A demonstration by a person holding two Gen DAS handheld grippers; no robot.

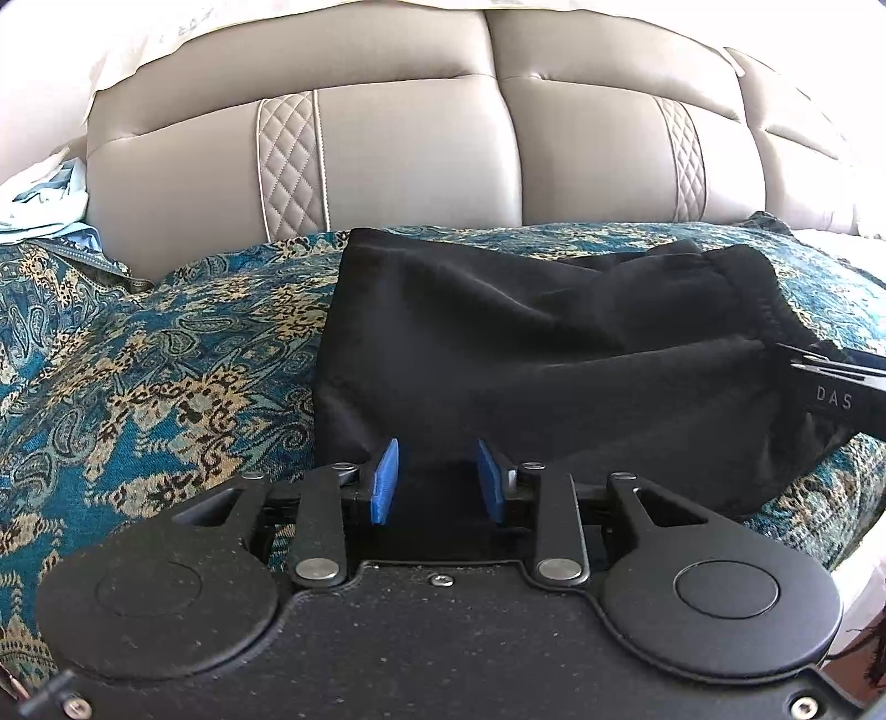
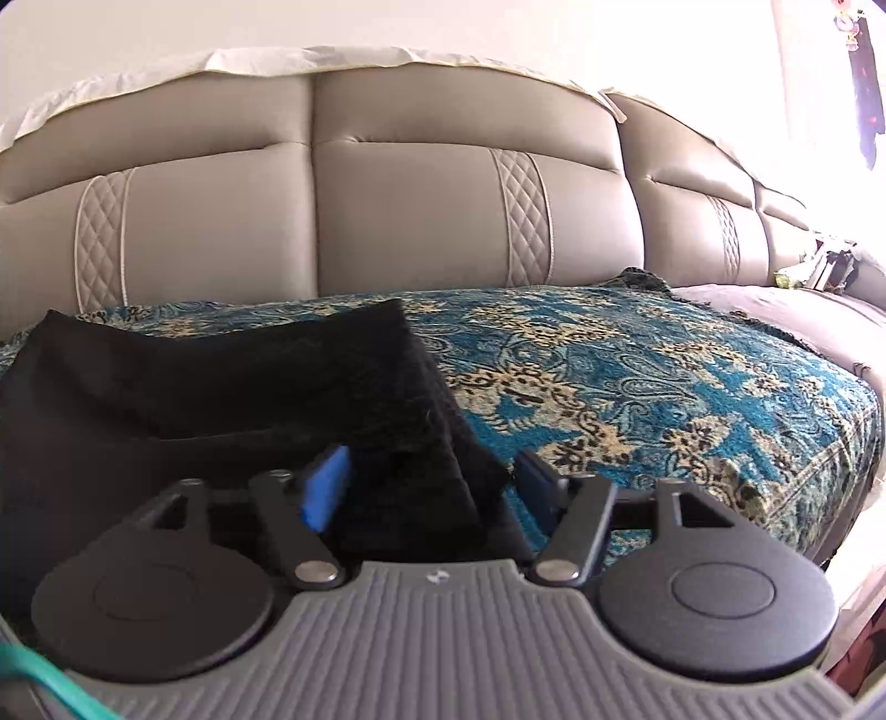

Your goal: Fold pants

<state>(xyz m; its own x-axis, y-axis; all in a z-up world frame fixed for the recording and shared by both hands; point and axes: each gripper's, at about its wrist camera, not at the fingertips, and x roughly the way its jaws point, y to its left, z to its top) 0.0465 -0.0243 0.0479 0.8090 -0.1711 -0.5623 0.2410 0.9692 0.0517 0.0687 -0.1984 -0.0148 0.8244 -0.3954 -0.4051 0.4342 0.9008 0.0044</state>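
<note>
Left gripper [image 1: 437,479] and right gripper [image 2: 434,487], jaws apart, gripping nothing — black pants [image 1: 526,343] lie folded, rumpled, just ahead on a patterned blanket [image 1: 166,360].

Ahead of both tongs: beige leather sofa back [image 2: 415,210], padded panels split by vertical seams; quilted diamond-stitch strips [image 2: 523,216] with pale piping run down it; white cloth [image 2: 266,58] draped along its top edge. Seat under the tongs covered by a teal and gold paisley throw [image 2: 637,376]; bare beige seat cushion [image 2: 775,302] beyond the throw, far right. Plain pale wall [image 2: 387,27] above; hard daylight from the right, blown out. Light blue fabric heap [image 1: 44,205] far left; small clutter [image 2: 825,268] far right, too blurred to identify.
</note>
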